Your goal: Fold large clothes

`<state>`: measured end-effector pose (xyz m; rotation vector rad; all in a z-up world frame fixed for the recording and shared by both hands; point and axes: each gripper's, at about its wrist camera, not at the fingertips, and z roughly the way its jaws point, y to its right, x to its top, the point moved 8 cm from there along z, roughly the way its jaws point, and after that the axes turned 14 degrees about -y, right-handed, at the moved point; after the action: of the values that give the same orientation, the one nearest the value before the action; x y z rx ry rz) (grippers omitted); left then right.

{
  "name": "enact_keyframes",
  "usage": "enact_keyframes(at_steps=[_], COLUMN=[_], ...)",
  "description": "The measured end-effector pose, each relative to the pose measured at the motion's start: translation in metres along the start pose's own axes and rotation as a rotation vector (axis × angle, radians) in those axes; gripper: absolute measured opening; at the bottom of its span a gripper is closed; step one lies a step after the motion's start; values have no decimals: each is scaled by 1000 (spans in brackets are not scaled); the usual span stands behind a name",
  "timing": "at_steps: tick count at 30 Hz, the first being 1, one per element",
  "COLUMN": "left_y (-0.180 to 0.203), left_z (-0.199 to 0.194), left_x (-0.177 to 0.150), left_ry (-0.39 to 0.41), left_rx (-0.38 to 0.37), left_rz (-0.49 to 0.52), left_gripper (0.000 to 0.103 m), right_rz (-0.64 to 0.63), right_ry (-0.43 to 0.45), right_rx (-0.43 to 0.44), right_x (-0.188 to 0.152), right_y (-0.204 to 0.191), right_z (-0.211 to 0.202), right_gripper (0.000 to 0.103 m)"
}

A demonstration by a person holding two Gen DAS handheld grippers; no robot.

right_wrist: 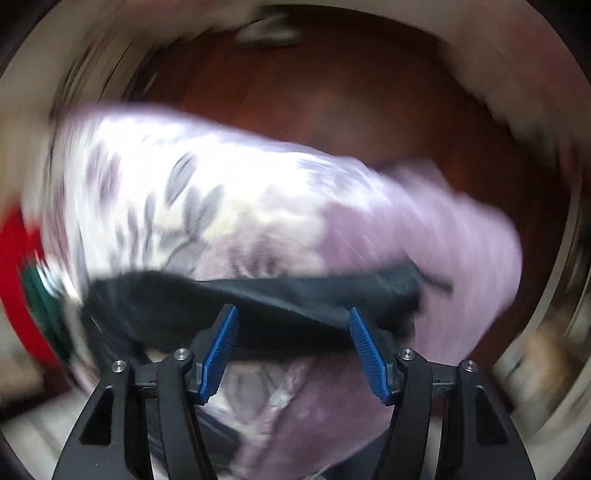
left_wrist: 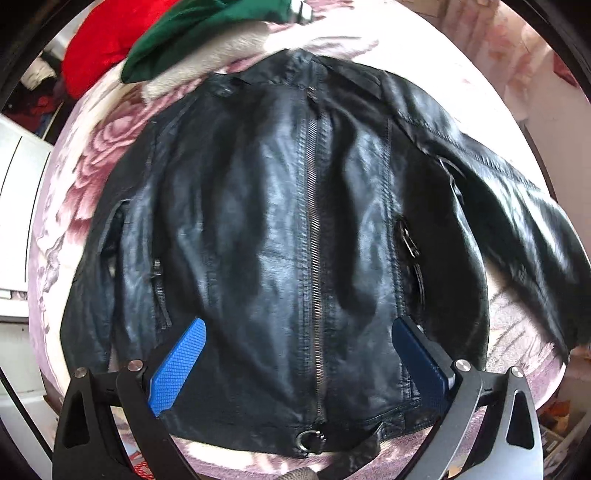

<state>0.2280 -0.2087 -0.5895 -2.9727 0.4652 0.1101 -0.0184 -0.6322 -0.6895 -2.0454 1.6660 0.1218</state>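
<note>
- Through my left wrist camera I see a black leather jacket lying front-up and spread across a pink floral bedspread, filling the middle of the frame.
- Its front zipper runs closed from collar at top centre to hem at bottom centre, ending at a ring pull.
- One sleeve stretches out toward the right edge of the frame.
- My left gripper has its blue pads spread wide over the jacket's lower half, pinching nothing.
- At upper left, a red garment and a green garment lie on the bedspread beyond the collar.
- My right wrist view is heavily blurred; a dark cloth edge, seemingly the jacket, crosses the lower middle over the floral bedspread.
- My right gripper has its jaws apart, the dark cloth lying between the fingertips; the pads do not press on it.
- Reddish-brown floor fills the upper part.
</note>
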Motion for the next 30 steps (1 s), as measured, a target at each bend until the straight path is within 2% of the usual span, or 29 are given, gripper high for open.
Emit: enact_keyframes(at_steps=[1,2,4,9,11,13,14,15,16,17,18,20,25,29,30], left_y=[3,7,14,26,27,27,27,27,26,26,27,27,17,-2,-14], left_z=[4,7,14,26,30,34,36,36,35,33,29,19,4,-3,-4], left_x=[0,0,-1,-2,-1,2,4,7,10,12,15,20,25,16,12], left_ry=[-9,-17,-28,-53,-51,-45,-40,-33,-25,-17,-6,18,51,46,45], left_rx=[0,0,-7,-18,-20,-4,5,9,10,6,1,-18,-53,-48,-42], left_rz=[4,7,15,20,10,-5,-14,-23,-32,-40,-51,-68,-109,-156,-176], left_gripper=[103,103,103,103,103,103,103,103,103,103,103,103,103,103,103], right_rz=[80,157,264,278,330,411,450,474,486,487,484,455,309,51,-50], right_ry=[8,16,32,5,28,87,114,140,160,185,213,269,350,411,425], right_rx=[42,97,143,272,296,318,323,314,313,369,426,440,387,262,222], right_x=[-7,-13,-19,4,20,24,24,22,18,17,16,16,29,19,10], right_y=[14,28,56,64,64,68,67,66,69,68,67,66,17,-70,-109], right_z=[4,9,16,55,73,75,72,68,62,56,41,17,-34,-80,-92], right_gripper=[71,71,74,74,77,77,73,50,18,8,8,7,7,7,7])
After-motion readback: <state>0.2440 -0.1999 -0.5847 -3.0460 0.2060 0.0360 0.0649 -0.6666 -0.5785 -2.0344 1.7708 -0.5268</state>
